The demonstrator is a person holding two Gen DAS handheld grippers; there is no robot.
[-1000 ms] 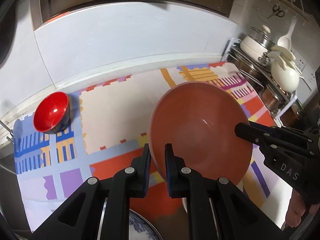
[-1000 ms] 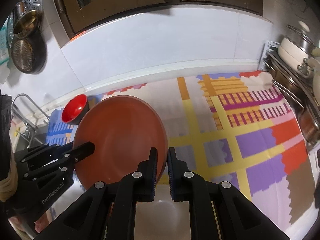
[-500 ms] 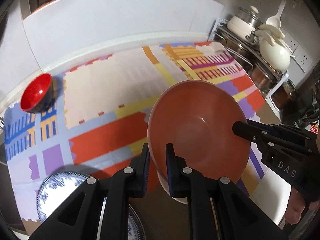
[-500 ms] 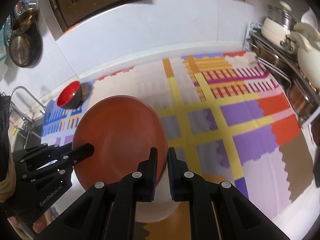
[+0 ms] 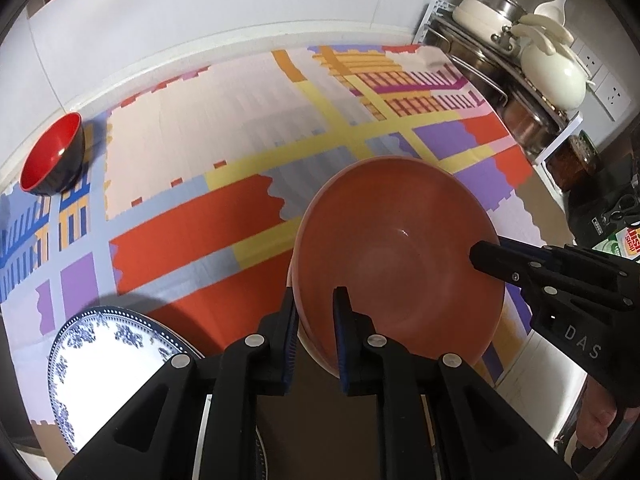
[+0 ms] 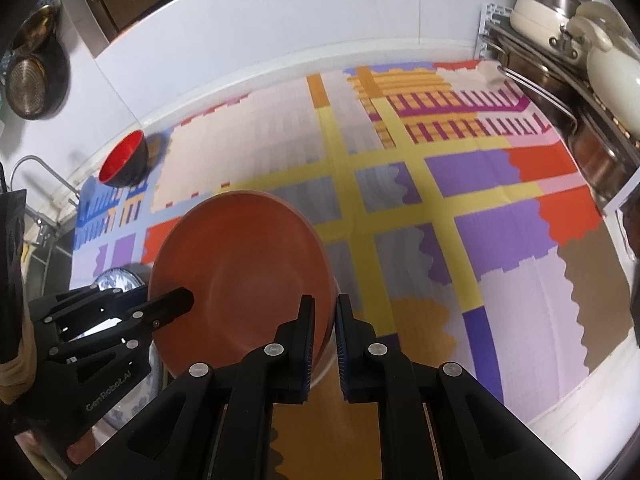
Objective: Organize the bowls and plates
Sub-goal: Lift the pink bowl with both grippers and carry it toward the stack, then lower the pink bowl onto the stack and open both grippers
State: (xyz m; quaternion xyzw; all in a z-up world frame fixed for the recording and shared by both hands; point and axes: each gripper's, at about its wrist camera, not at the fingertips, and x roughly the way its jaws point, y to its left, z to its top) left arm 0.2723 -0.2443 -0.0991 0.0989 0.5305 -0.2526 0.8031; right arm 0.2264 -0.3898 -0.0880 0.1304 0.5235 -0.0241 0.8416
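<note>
While its underside and whatever lies beneath it are hidden, the terracotta bowl (image 5: pixel 400 264) hangs tilted over the front part of the surface (image 5: pixel 240 128), above the patterned cloth (image 6: pixel 440 200). Left tool (image 5: pixel 314 320): jaws nearly together, pinching the bowl's near-left rim. Right tool (image 6: pixel 323 320): jaws pressed close on the opposite rim; one finger (image 5: pixel 492 258) lies inside the bowl. A paler rim (image 6: pixel 326 368) shows just under the bowl; cannot tell what it is. Blue-and-white plate (image 5: pixel 108 364) at the front left edge, partly cut off by the left tool. Red bowl (image 5: pixel 54 160) upright near the back left corner. Pot rack (image 5: pixel 520 92) along the right edge.
</note>
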